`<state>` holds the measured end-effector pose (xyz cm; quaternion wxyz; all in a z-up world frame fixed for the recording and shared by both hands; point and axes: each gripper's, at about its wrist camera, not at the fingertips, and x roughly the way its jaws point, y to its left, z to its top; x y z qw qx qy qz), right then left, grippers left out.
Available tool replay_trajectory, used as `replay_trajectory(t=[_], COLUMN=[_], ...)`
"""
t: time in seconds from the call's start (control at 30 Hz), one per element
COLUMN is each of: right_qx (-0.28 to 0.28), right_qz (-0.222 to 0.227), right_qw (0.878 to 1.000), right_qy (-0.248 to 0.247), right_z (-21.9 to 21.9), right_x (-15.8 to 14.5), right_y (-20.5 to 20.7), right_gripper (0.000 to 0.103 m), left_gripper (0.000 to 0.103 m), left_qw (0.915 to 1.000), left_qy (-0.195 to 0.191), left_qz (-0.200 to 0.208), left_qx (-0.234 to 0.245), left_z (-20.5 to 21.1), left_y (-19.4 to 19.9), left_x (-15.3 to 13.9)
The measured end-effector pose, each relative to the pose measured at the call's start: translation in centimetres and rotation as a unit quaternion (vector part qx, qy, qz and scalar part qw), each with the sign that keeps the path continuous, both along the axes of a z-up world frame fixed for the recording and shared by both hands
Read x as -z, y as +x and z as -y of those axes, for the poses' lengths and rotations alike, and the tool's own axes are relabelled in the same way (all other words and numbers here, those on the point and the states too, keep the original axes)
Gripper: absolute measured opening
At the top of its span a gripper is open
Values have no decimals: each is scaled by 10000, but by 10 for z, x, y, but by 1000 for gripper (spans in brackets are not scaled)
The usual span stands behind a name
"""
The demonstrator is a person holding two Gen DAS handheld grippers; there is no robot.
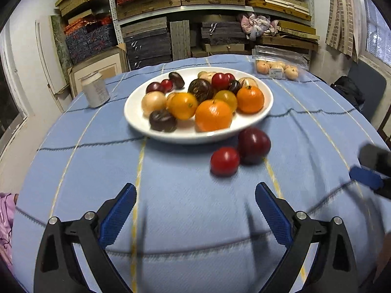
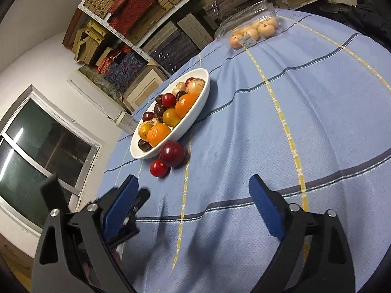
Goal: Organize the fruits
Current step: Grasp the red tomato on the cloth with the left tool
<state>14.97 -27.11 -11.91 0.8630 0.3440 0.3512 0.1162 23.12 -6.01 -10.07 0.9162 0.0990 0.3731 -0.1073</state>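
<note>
Both grippers hang spread and empty, left gripper (image 1: pixel 195 210) and right gripper (image 2: pixel 193 202) low over the blue cloth. Ahead, a small red fruit (image 1: pixel 224 161) and dark plum (image 1: pixel 254 145) sit touching, just beside the white bowl (image 1: pixel 136 119). Looks like the reach step: next, close on one fruit and lift it in.

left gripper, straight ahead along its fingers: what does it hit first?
Likely the small red fruit, lying loose on the blue tablecloth slightly right of the line. The left gripper is open and empty. The larger dark red fruit sits just behind it, then the white bowl. Depth is uncertain.
</note>
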Motion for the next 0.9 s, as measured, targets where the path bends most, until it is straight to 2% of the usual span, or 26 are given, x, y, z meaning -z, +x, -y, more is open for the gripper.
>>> replay_trajectory(t=[0.23, 0.37, 0.6, 0.7, 0.77, 0.9], right_qx=[59, -32, 54, 1, -33, -6], right_qz=[-102, -122, -172, -140, -132, -162], right_qw=[9998, 9999, 9998, 9999, 9999, 9999], right_qy=[190, 111, 116, 62, 10, -56], right_z=[5, 0, 4, 0, -2, -2], right_x=[3, 3, 6, 5, 5, 7], right_y=[2, 3, 3, 4, 4, 4], right_gripper=[92, 92, 92, 92, 92, 93], left_gripper=[98, 98, 98, 98, 98, 98], left_qw=[9996, 9992, 9979, 9974, 9971, 9952], left_qy=[123, 1, 117, 4, -215, -659], left_qz=[-148, -252, -476, -489, -457, -643], left_qx=[-221, -296, -418, -529, -563, -337], left_z=[11, 10, -13, -36, -49, -43], left_y=[35, 49, 47, 39, 40, 47], left_x=[12, 12, 19, 18, 15, 15])
